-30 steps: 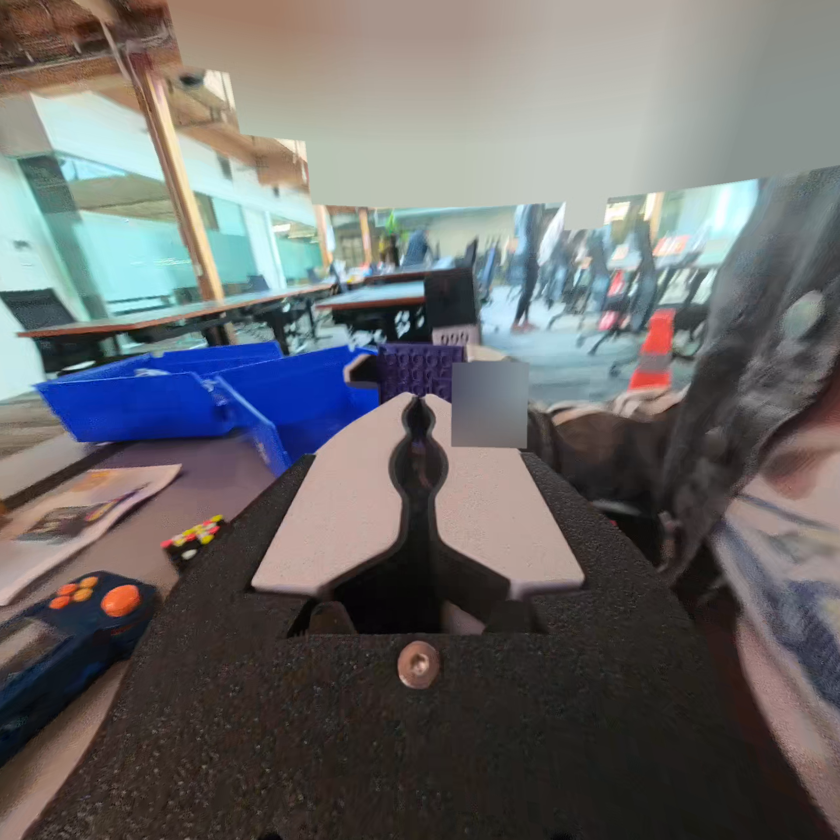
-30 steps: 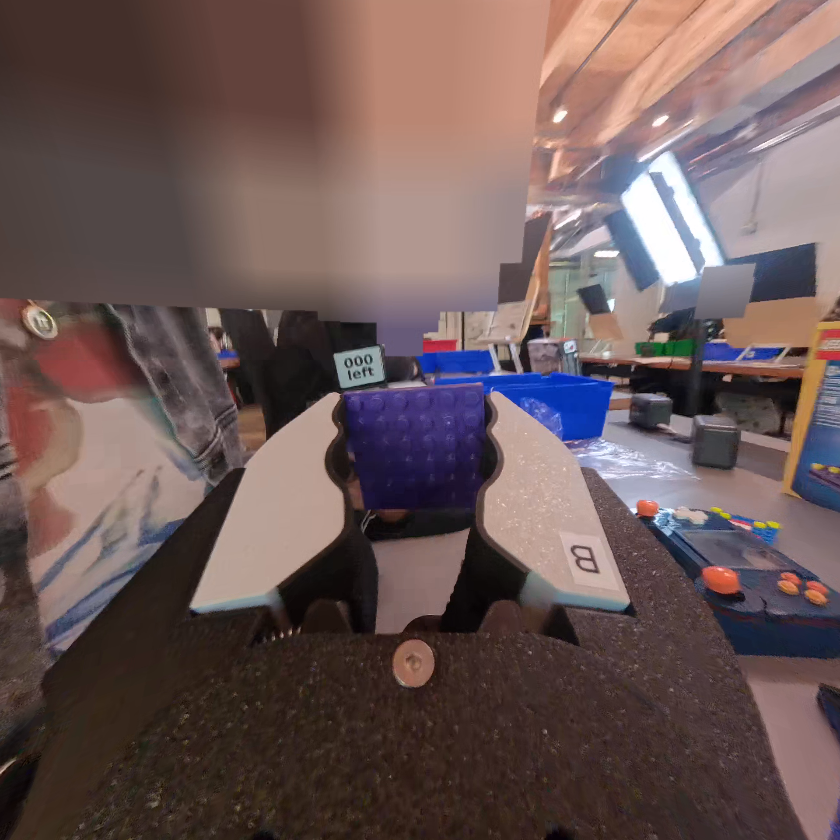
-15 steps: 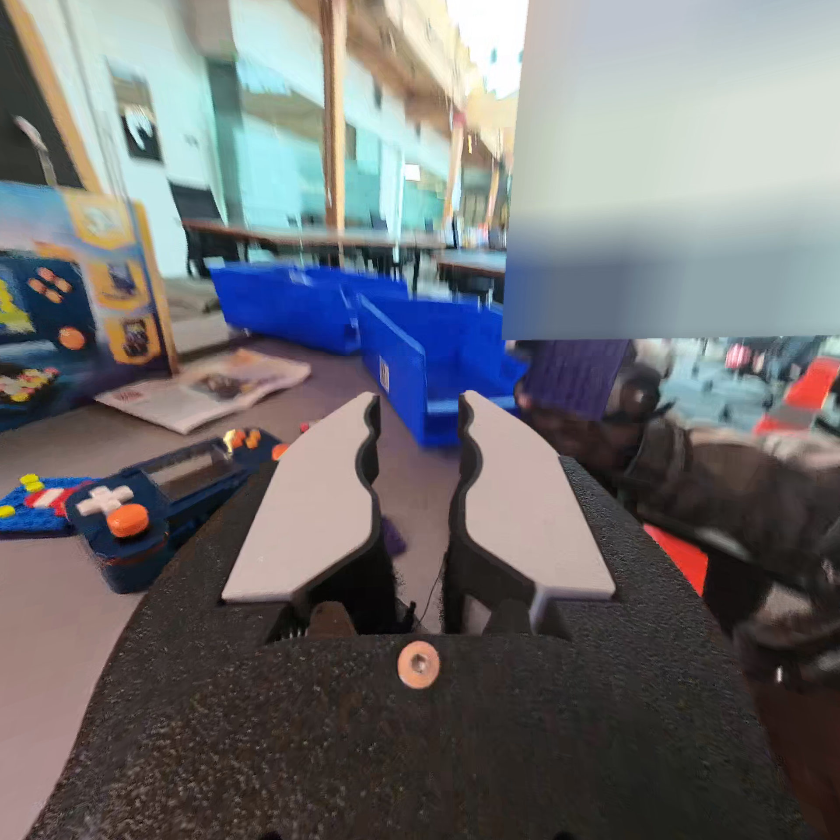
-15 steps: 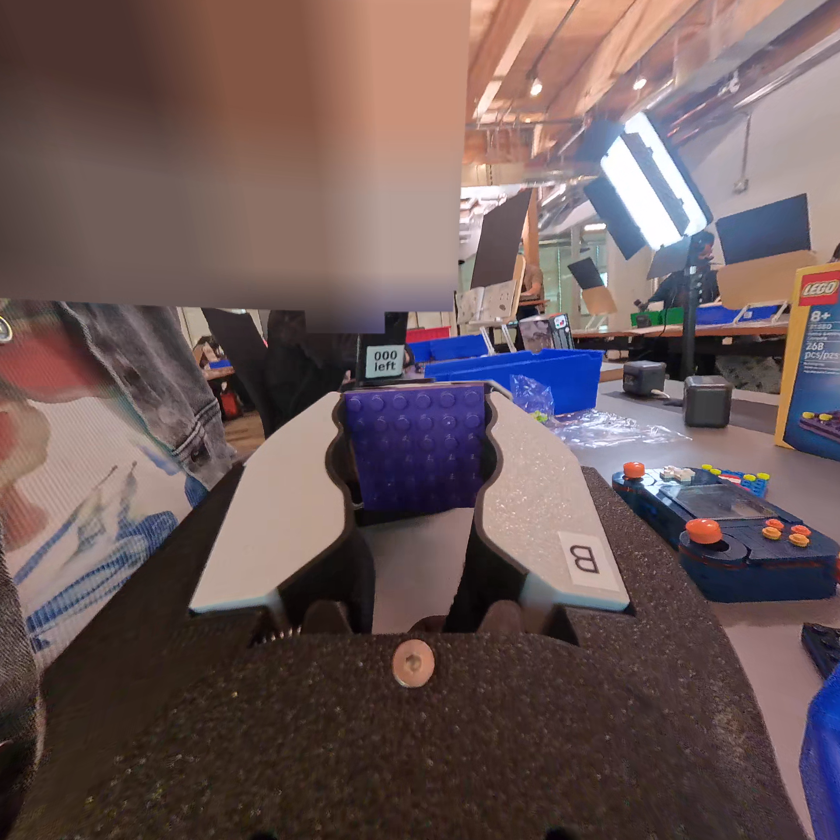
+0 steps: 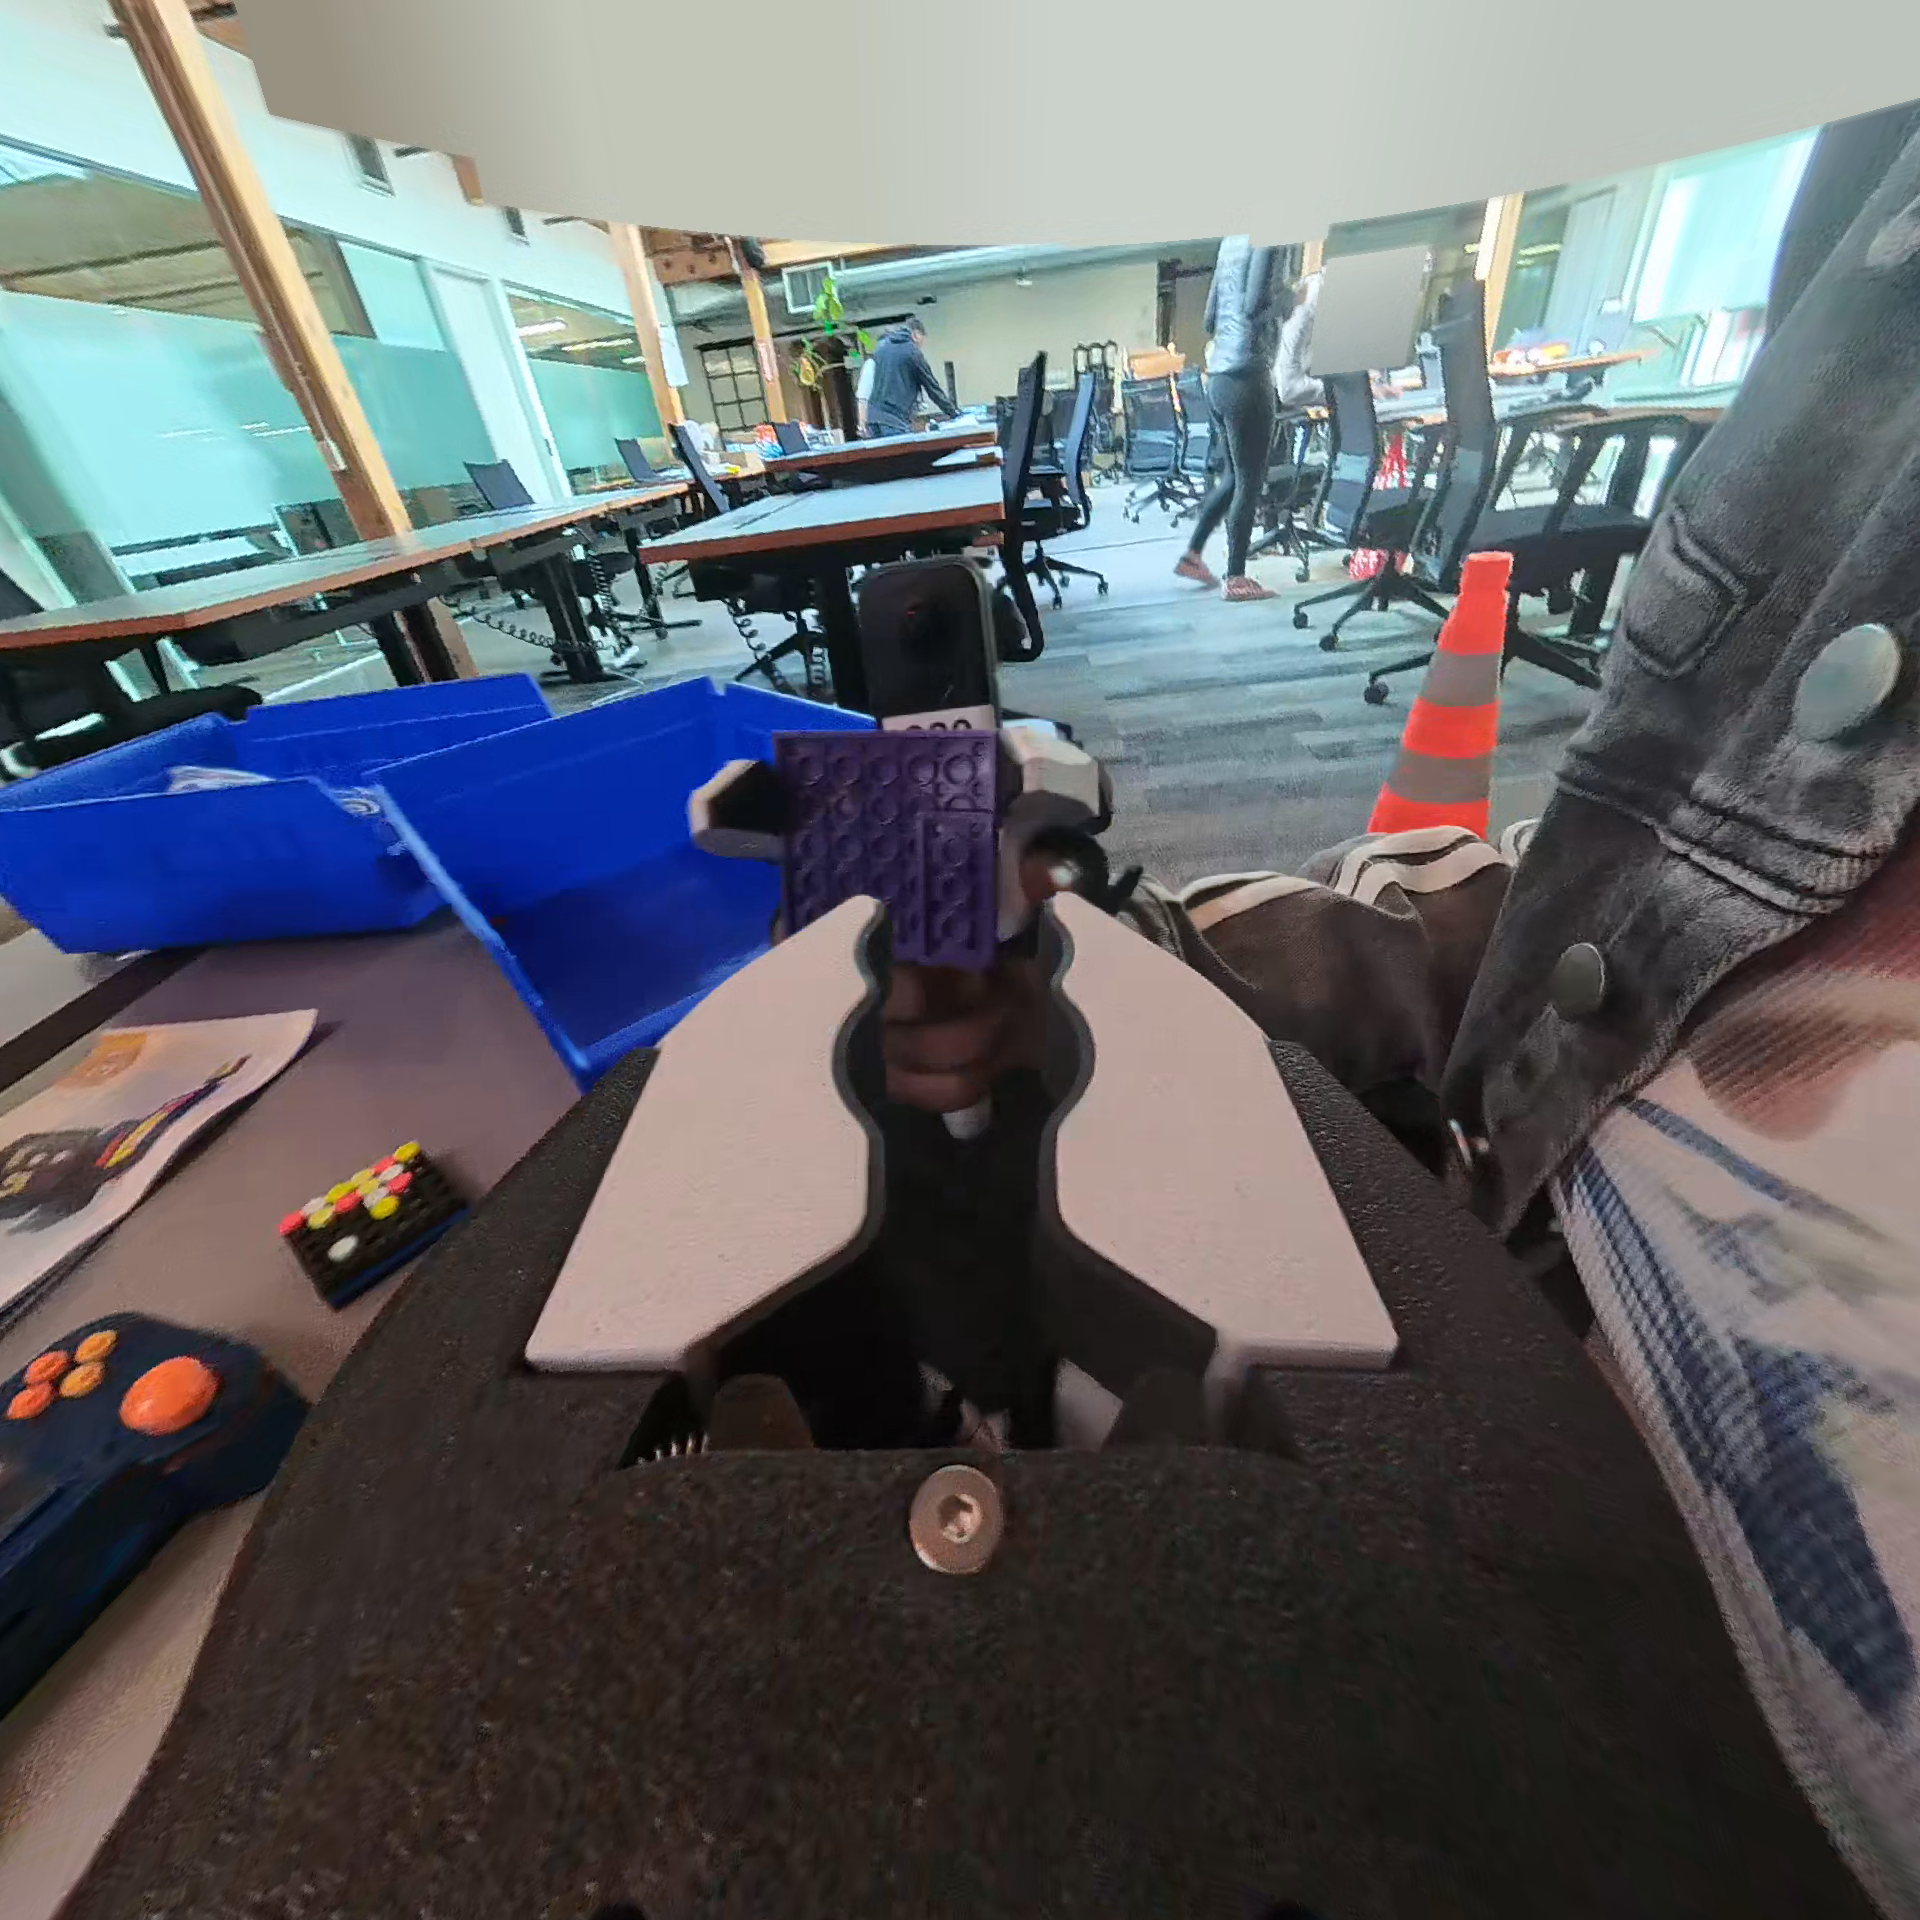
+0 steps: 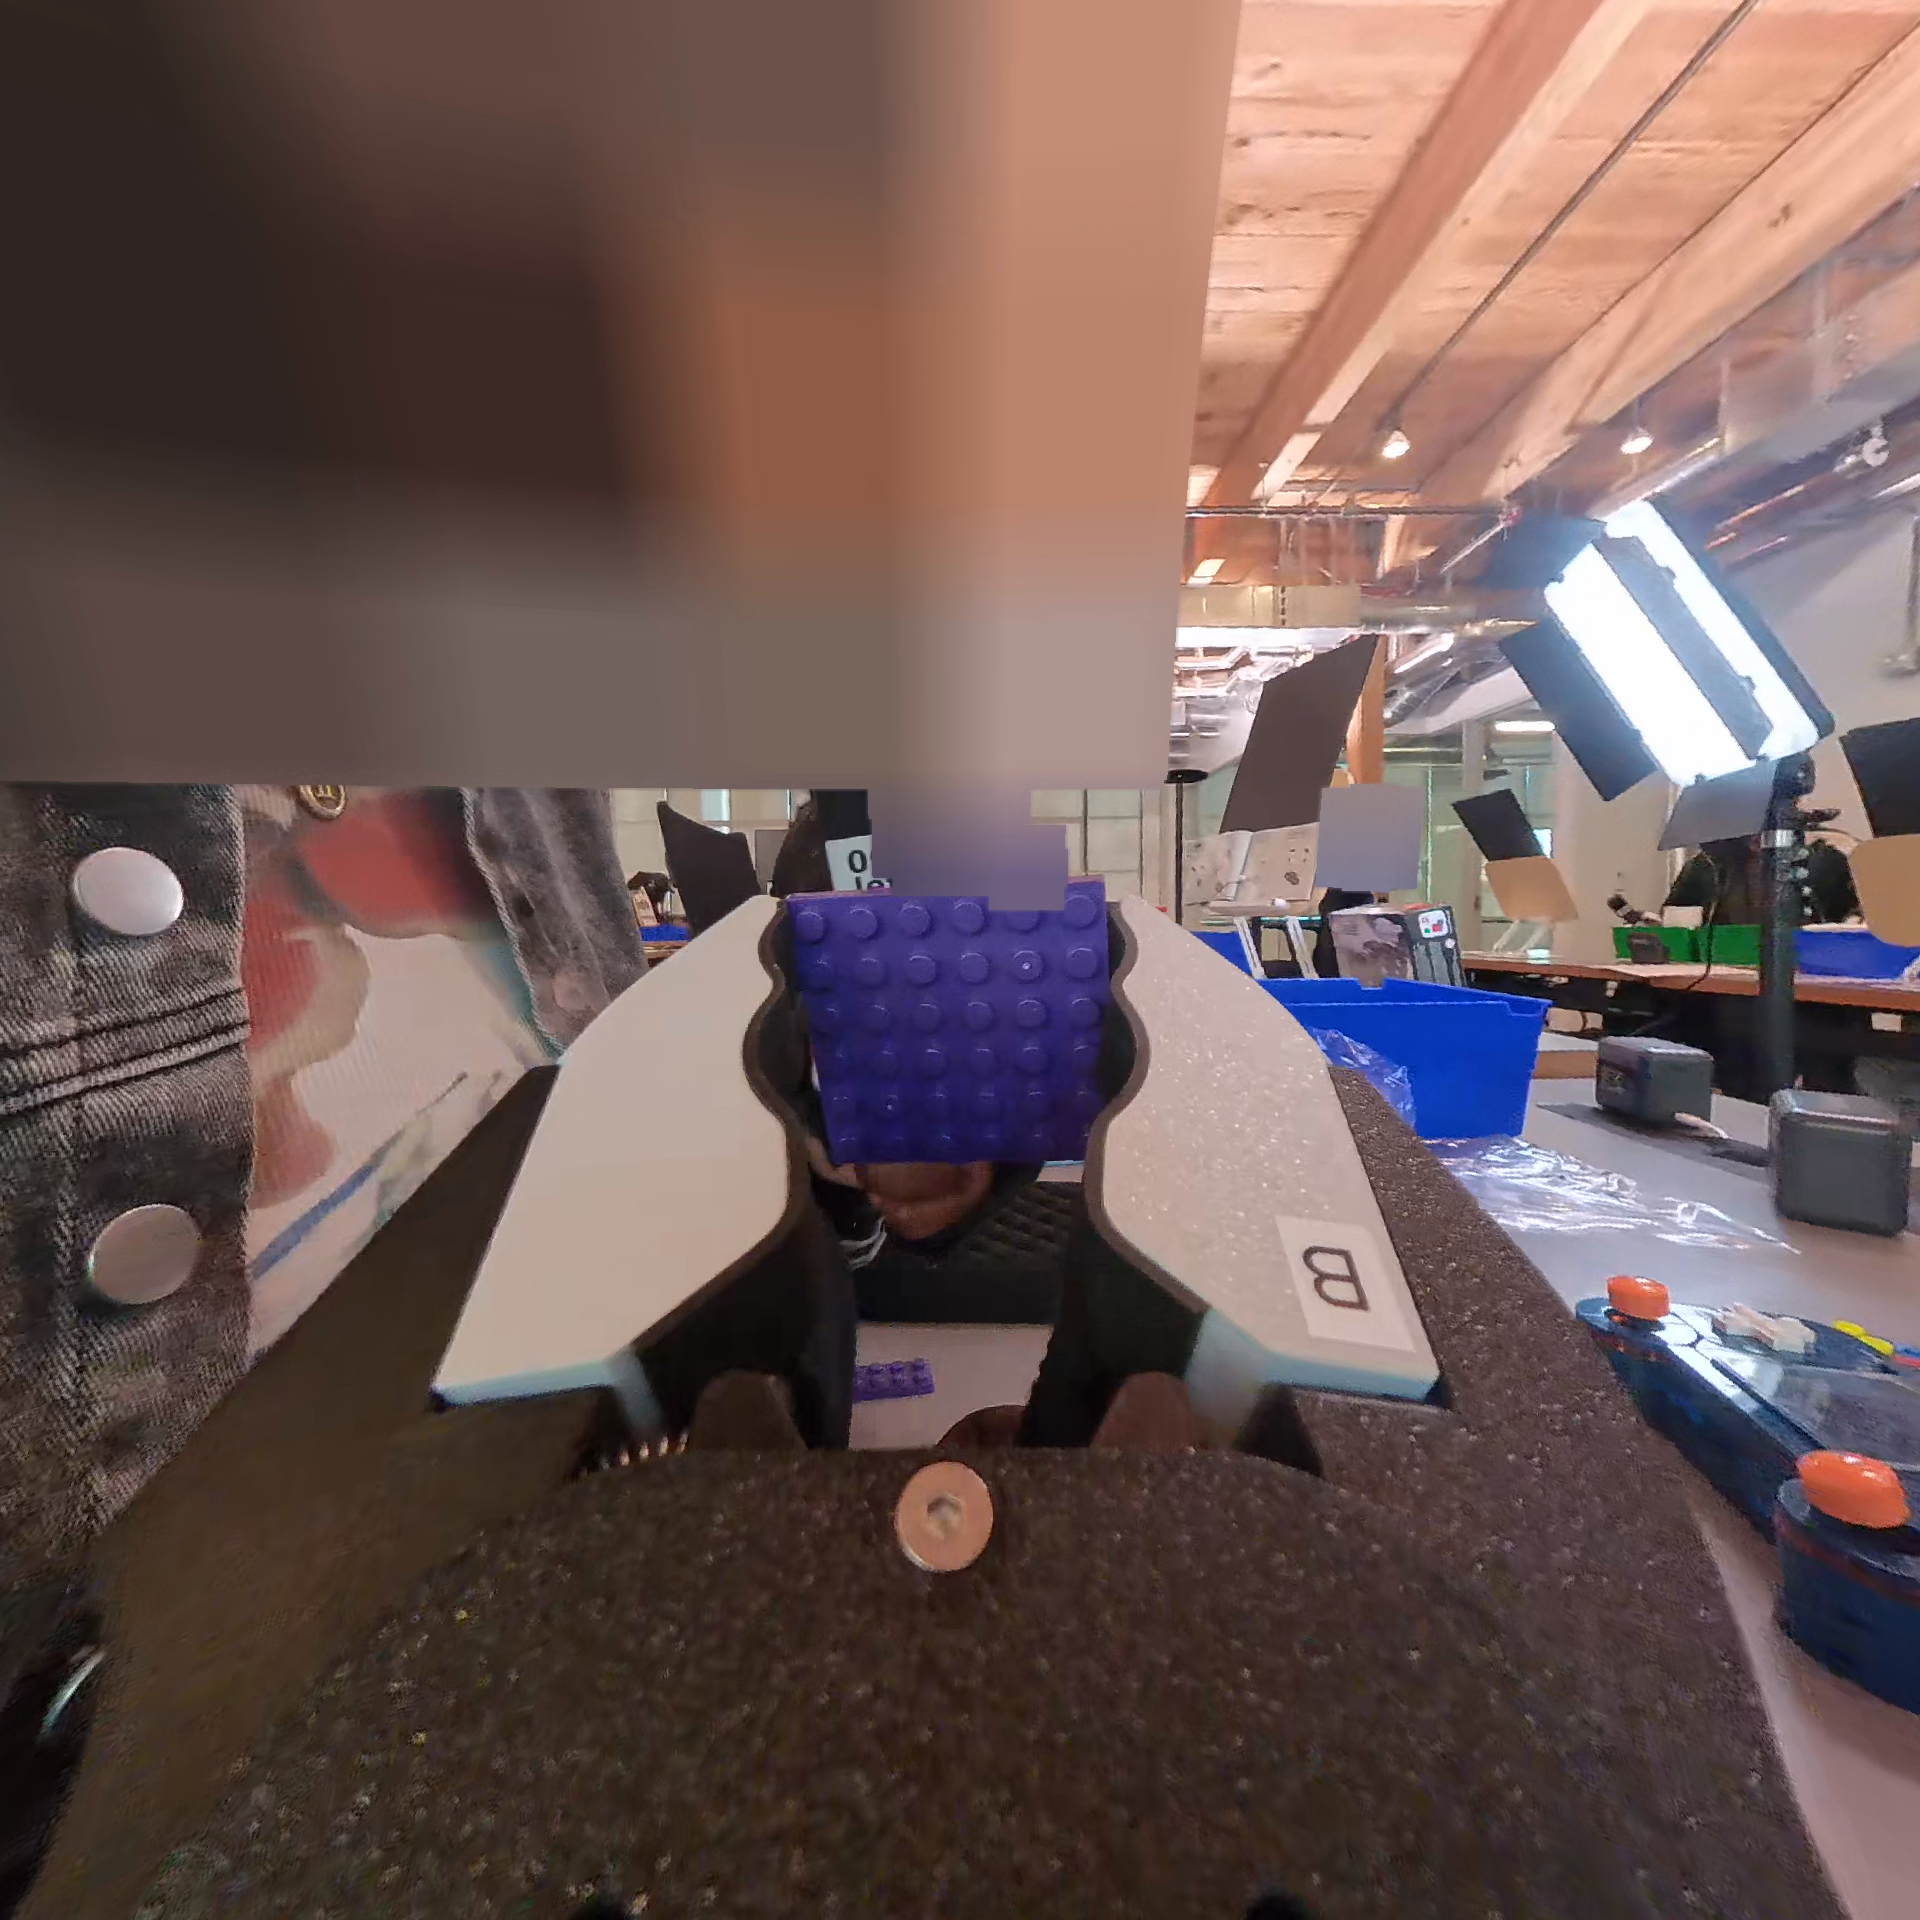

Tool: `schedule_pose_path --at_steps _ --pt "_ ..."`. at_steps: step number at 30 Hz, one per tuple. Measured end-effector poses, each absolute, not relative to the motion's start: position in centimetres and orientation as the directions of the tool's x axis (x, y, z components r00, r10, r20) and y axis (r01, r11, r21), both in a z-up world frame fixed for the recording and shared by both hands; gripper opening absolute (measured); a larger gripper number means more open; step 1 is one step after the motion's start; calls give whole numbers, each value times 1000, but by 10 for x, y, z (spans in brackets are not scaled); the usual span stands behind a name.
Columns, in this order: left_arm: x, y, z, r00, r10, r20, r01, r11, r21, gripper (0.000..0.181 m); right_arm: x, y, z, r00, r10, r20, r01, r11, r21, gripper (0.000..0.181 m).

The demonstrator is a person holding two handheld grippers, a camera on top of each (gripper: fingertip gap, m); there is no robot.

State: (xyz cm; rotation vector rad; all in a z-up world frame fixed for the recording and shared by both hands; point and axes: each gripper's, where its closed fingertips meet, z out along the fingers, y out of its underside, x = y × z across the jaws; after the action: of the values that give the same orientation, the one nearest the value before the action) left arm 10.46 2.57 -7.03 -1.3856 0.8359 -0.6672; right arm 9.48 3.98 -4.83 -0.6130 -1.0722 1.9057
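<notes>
Around us lies an open office with a grey table (image 5: 395, 1060) holding blue bins (image 5: 582, 831). Our right gripper (image 6: 951, 1023) clamps a purple studded plate (image 6: 951, 1039) upright between its fingertips. Our left gripper (image 5: 961, 940) stands parted, its fingertips just before the plate's lower edge, gripping nothing.

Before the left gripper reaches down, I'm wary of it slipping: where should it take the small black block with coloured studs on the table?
Probably the two long side walls of the black block, coming straight down from above: it lies flat, studs up, so those plain sides offer parallel faces. The left gripper is open.
</notes>
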Motion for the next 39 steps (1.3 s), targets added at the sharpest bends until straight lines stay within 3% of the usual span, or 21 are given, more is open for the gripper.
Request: schedule_pose_path --at_steps 6,10,13,16,20,22,28,33,38,39 --pt "116 31 -79 529 -838 -134 -121 81 -989 18 90 32 -50 -558 830 -18 -406 -292 -866 56" --pt "118 25 -80 468 -877 -110 -96 73 -993 0 88 33 -52 -559 828 -33 -381 -293 -877 56" --pt "117 25 -80 471 -876 -100 -78 71 -994 0 88 32 -53 -570 821 -36 -367 -293 -883 56" --pt "114 29 -80 499 -859 -112 -94 75 -993 18 87 31 -54 -569 822 -27 -358 -277 -892 56" --pt "114 30 -80 491 -865 -101 -90 65 -994 19 86 31 -54 -576 817 -31 -352 -281 -893 56" --pt "111 34 -81 517 -850 -100 -92 60 -994 29 85 29 -55 -581 814 -30 -343 -278 -897 56" --pt "112 32 -82 501 -860 -99 -93 60 -994 15 82 28 -55 -575 817 -30 -339 -272 -901 56" --pt "110 31 -83 495 -865 -86 -62 64 -996 15 80 27 -57 -565 825 -21 -315 -239 -919 56" --pt "103 34 -68 552 -829 -84 66 144 -987 14 79 38 -44 -494 869 -25 -419 -263 -869 55" --pt "95 32 -57 572 -816 -83 130 190 -973 0 79 47 -41 -442 896 -39 -452 -260 -853 55"
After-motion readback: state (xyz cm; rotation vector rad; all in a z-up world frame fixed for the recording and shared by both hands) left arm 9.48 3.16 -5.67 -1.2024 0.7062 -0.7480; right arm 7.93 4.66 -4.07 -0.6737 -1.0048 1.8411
